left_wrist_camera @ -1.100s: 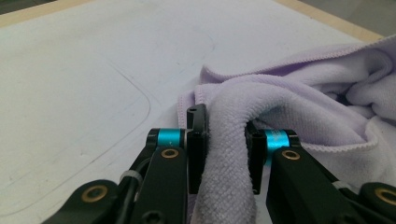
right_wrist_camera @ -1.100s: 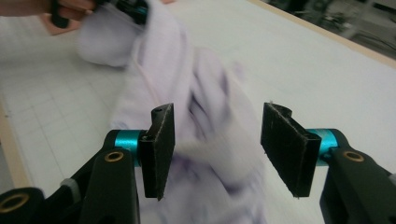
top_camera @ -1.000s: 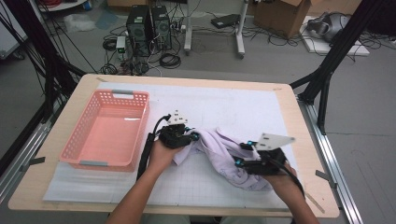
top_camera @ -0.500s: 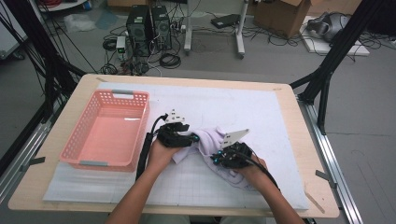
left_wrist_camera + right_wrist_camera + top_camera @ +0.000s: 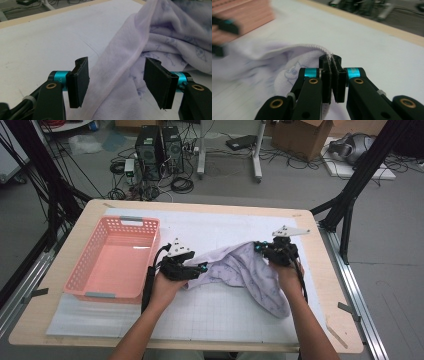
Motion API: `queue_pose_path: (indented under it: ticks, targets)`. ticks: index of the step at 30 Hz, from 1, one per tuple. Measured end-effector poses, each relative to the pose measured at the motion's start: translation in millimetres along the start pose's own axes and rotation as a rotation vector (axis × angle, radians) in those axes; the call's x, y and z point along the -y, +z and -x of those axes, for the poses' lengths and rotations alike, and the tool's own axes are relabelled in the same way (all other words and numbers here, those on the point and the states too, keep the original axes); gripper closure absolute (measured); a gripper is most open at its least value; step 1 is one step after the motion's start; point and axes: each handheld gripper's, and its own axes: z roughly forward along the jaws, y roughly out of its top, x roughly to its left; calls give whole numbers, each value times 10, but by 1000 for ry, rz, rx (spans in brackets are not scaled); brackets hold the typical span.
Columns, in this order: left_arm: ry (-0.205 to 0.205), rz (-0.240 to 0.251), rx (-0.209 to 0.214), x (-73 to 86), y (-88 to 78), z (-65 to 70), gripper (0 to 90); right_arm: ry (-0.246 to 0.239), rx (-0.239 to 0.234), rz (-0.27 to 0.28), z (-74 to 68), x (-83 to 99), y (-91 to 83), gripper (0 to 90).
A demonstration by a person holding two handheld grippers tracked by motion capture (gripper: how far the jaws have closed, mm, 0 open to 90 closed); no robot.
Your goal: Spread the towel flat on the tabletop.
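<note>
Two changes: my right hand-held gripper (image 5: 331,75), clamped on the cloth (image 5: 250,270) hem, has swung outward; left hand-held gripper (image 5: 117,82) just opened, cloth loose between its jaws on the worktop (image 5: 310,320). Spreading underway.

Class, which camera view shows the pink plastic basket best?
The high view: the whole pink plastic basket sits left of the pale lilac printed cloth, rim and lattice walls clear. The right gripper view catches a blurred pink corner. The left gripper view faces the cloth.
</note>
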Motion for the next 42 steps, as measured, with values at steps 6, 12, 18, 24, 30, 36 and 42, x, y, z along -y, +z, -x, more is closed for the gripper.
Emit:
queue_pose_path:
  ticks: [6,12,18,24,30,36,42]
  targets:
    - [-6,-22,16,78,26,17,376,99,234,-10,426,28,-5,875]
    - [-5,-81,64,208,81,85,368,146,257,-63,598,181,-68,759]
    - [24,-155,69,240,206,170,329,59,178,-60,352,216,-291,558]
    - [43,-237,44,305,369,231,310,-43,-7,-49,-33,334,-527,459]
    - [200,-252,-50,315,360,289,672,-144,-104,-197,-278,649,-285,458]
    - [178,-227,-6,279,207,245,789,-168,-154,-266,-356,786,-200,774]
    - [142,-118,13,164,-82,197,791,-124,-335,-287,-469,809,-430,800]
